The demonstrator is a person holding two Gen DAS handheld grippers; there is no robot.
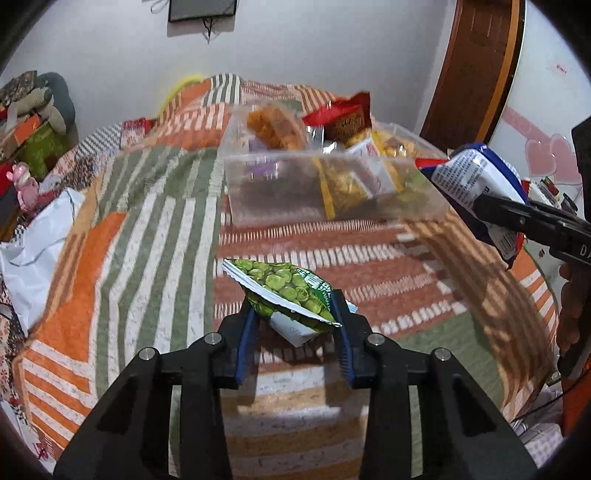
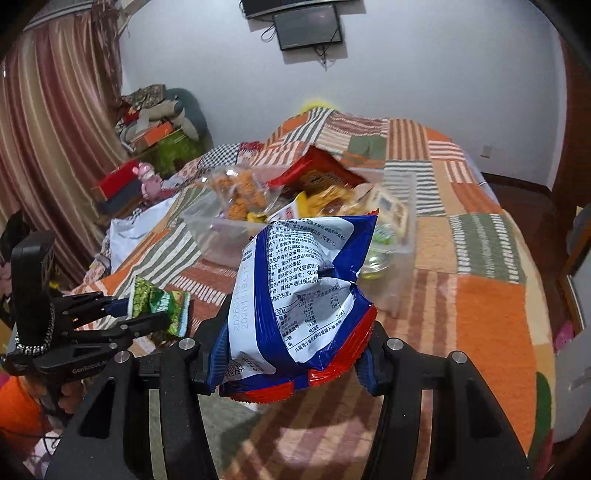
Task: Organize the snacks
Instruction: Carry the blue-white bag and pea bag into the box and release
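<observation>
- My left claw point(image 1: 293, 314) is clamped on the pea pack point(image 1: 284, 286); its blue pads point(image 1: 341, 325) press the pack's lower sides.
- The pea pack is held clear of the bed point(image 1: 155, 229), on the near side of the tub point(image 1: 332, 184), well apart from it.
- From the right wrist view, the left claw point(image 2: 159, 314) and pea pack point(image 2: 159, 302) show to the left of the tub point(image 2: 221, 236) and nearer to me.
- My right claw point(image 2: 291, 354) is gripping the blue pack point(image 2: 299, 295); the pack fills the gap between the fingers and stands up in front of the lens, printed back toward me.
- From the left wrist view, the right claw point(image 1: 491, 210) holds the blue pack point(image 1: 476, 181) just beside the tub's right end, above the bed.
- The tub is clear plastic and rests on the bed's striped quilt. It holds several snacks: a red pack point(image 1: 347, 114) standing at the back, a clear bag of orange pieces point(image 1: 273, 125) at the back left, and yellow packs point(image 1: 343, 184) in the middle.
- A hand point(image 1: 570, 314) grips the right claw's handle, to the right of the tub.
- A white bag point(image 1: 33, 254) lies on the bed, far left of the tub.
- A screen point(image 2: 308, 26) hangs on the wall behind the tub.
</observation>
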